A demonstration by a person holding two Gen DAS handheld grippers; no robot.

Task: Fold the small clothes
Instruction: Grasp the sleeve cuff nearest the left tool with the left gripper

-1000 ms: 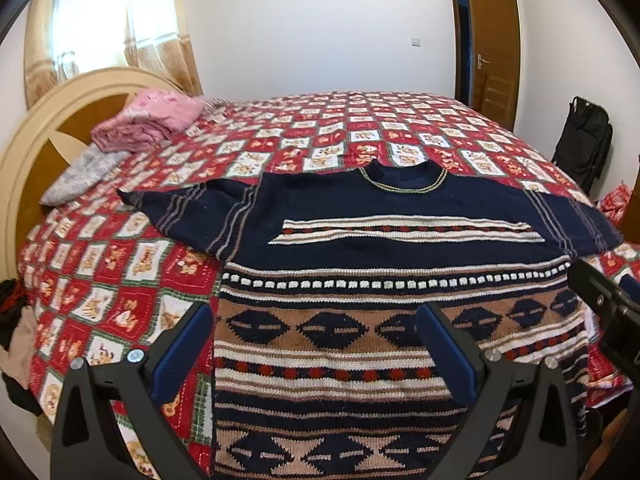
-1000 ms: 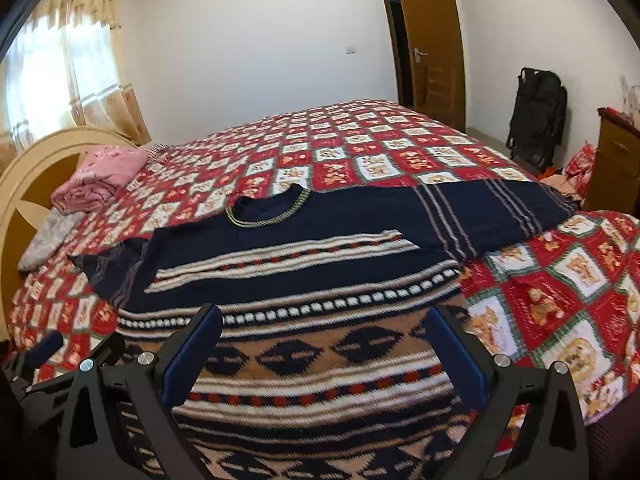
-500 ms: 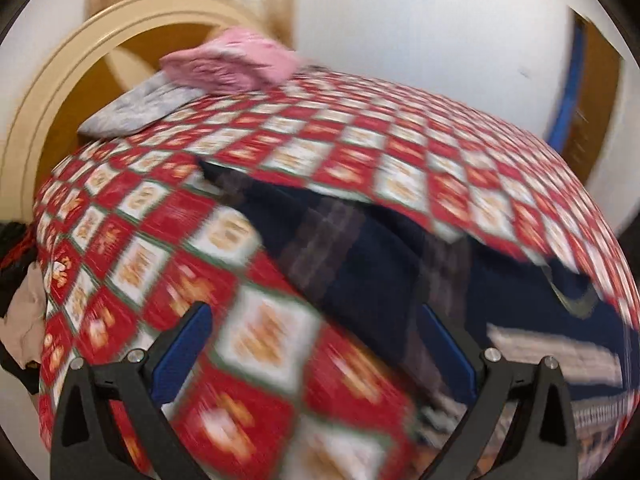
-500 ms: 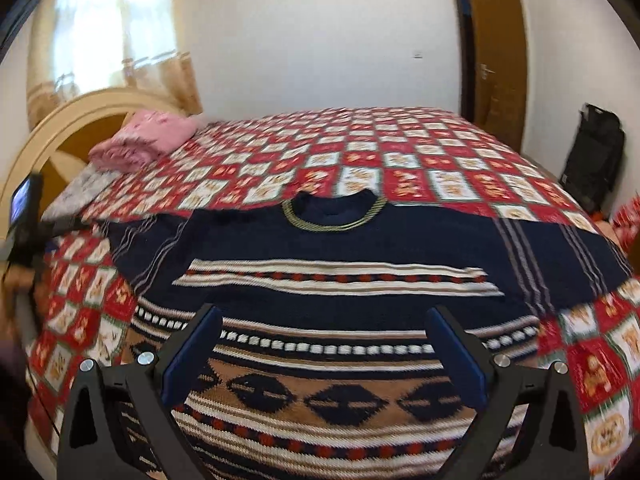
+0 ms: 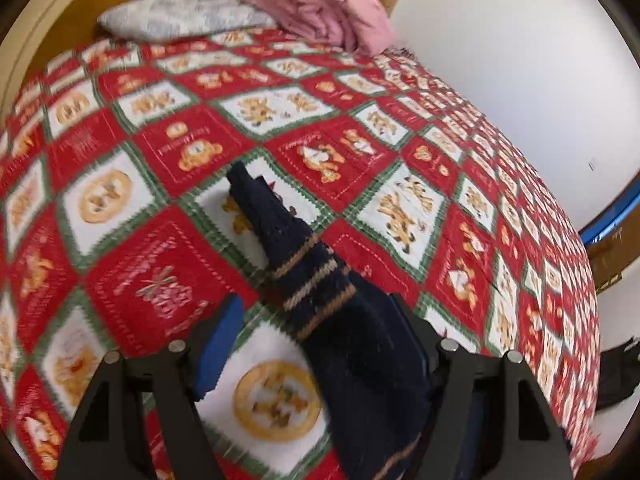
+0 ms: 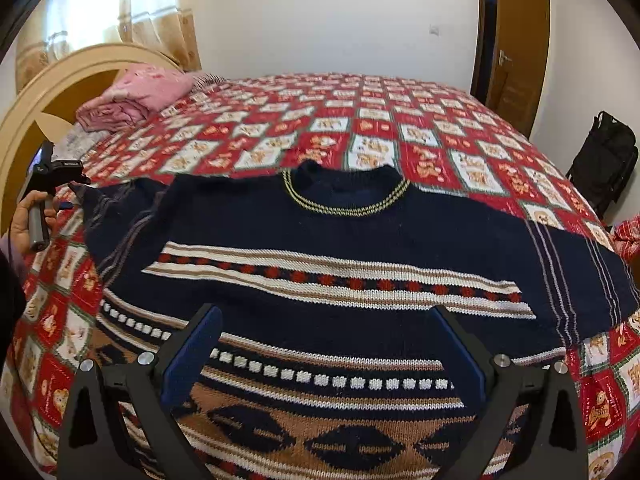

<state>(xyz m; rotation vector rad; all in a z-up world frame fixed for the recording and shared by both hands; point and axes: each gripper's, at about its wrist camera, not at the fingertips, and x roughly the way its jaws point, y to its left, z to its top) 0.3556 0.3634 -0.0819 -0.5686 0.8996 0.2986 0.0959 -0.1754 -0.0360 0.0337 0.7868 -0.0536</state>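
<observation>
Knitted wool sweater (image 6: 340, 240) — matt, quilted cloth bedspread (image 6: 360, 120)

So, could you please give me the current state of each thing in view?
sweater: spread flat, unfolded
left sleeve: lying between the left tongs, which have been closing, not yet pinched
right tongs: open, empty, above the sweater
pink blanket: folded by the headboard
door: ajar

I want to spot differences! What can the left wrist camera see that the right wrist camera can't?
Only the left wrist view: the sleeve's end up close, between the left hand-held gripper fingers.
Only the right wrist view: the whole sweater, the door, a black bag.
Both: the red quilt and pink blanket.
</observation>
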